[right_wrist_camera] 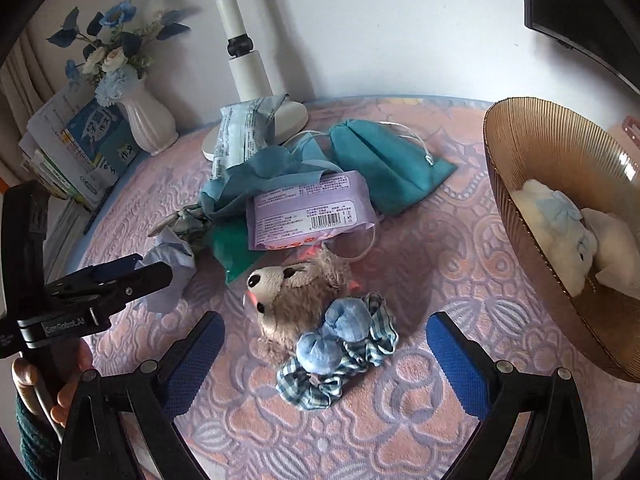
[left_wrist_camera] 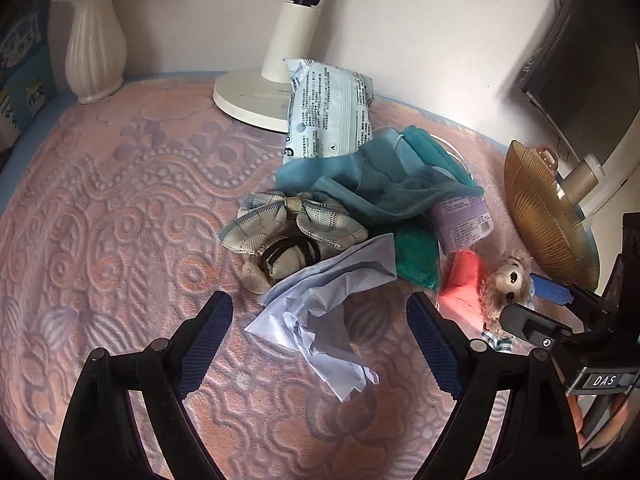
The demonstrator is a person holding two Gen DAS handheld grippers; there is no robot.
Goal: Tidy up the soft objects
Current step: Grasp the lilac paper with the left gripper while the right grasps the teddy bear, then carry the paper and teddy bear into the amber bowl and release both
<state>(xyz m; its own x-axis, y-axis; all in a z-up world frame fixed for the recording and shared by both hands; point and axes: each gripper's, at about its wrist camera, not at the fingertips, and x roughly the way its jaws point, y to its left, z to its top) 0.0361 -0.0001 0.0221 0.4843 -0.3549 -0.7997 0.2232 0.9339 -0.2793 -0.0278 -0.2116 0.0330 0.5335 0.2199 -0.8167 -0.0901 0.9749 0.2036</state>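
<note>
A pile of soft things lies on the pink embossed cloth (left_wrist_camera: 100, 208). My left gripper (left_wrist_camera: 320, 340) is open around a crumpled pale blue cloth (left_wrist_camera: 320, 300). Beyond it lie a plaid bow toy (left_wrist_camera: 292, 220), teal cloths (left_wrist_camera: 380, 184) and a purple packet (left_wrist_camera: 464, 220). My right gripper (right_wrist_camera: 326, 344) is open just before a brown plush doll (right_wrist_camera: 296, 292) with blue feet (right_wrist_camera: 332, 336) and a checked frill. The doll also shows in the left wrist view (left_wrist_camera: 504, 284), with my right gripper's fingers (left_wrist_camera: 532, 326) at it. An amber bowl (right_wrist_camera: 516, 160) at the right holds a white plush (right_wrist_camera: 560, 232).
A white lamp base (left_wrist_camera: 248, 96) and a pale blue packet (left_wrist_camera: 328, 116) stand at the back. A white vase with blue flowers (right_wrist_camera: 148, 120) and stacked books (right_wrist_camera: 76, 148) are at the back left. A dark monitor (left_wrist_camera: 580, 64) is at the right. A red item (left_wrist_camera: 464, 280) lies by the doll.
</note>
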